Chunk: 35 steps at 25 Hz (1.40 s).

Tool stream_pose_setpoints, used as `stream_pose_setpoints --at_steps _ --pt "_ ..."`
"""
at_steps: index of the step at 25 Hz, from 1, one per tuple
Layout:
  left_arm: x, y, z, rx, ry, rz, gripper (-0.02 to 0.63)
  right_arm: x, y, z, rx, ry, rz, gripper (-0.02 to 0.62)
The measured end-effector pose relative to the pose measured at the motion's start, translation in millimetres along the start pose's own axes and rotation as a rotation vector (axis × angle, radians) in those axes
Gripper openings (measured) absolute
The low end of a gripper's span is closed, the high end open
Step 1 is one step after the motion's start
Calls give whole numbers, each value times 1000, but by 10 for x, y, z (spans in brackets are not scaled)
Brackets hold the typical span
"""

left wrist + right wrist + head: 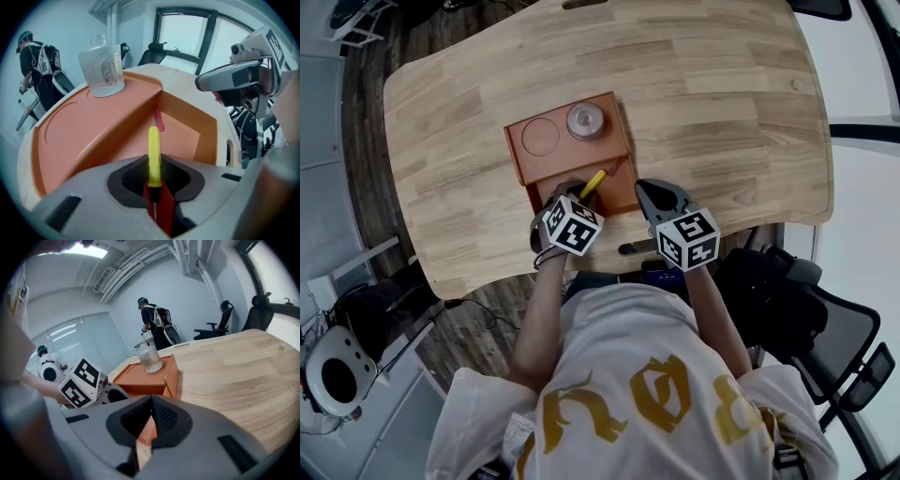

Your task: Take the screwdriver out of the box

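An orange box (517, 155) stands on the wooden table (712, 103), with a glass jar (586, 120) on its raised shelf. My left gripper (572, 192) reaches steeply down into the box's near compartment and is shut on the yellow-handled screwdriver (593, 183). In the left gripper view the yellow handle (154, 150) lies between the pads of the left gripper (154, 180), pointing away over the compartment (187, 131). My right gripper (652, 192) hovers just right of the box, shut and holding nothing. The right gripper (151, 401) looks at the box (150, 376) and jar (150, 358).
A small red piece (159, 121) lies deeper in the compartment. A round recess (541, 137) is beside the jar. A black office chair (806, 309) stands at the right behind the table's near edge. People stand in the background (152, 324).
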<state>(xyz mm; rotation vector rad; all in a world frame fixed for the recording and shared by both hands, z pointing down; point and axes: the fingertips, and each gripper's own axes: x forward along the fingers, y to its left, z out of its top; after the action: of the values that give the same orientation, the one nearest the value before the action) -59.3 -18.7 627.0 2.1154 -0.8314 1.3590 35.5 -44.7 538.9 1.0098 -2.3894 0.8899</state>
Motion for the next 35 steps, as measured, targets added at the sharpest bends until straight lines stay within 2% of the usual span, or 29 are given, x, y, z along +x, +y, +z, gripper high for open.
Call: stream_pose_setpoints --at_steps 4,17,27,35 --pt "-25 -2 -13 13 -11 22 80 -30 -6 4 2 -5 0 11" --pt "-240 22 125 14 -125 63 80 -82 67 57 -29 -21 16 11" --pt "-425 34 235 12 -201 92 80 -142 102 177 -52 -47 8 11" --pt "-596 -9 373 44 -257 115 80 -209 187 344 -96 -78 13 11"
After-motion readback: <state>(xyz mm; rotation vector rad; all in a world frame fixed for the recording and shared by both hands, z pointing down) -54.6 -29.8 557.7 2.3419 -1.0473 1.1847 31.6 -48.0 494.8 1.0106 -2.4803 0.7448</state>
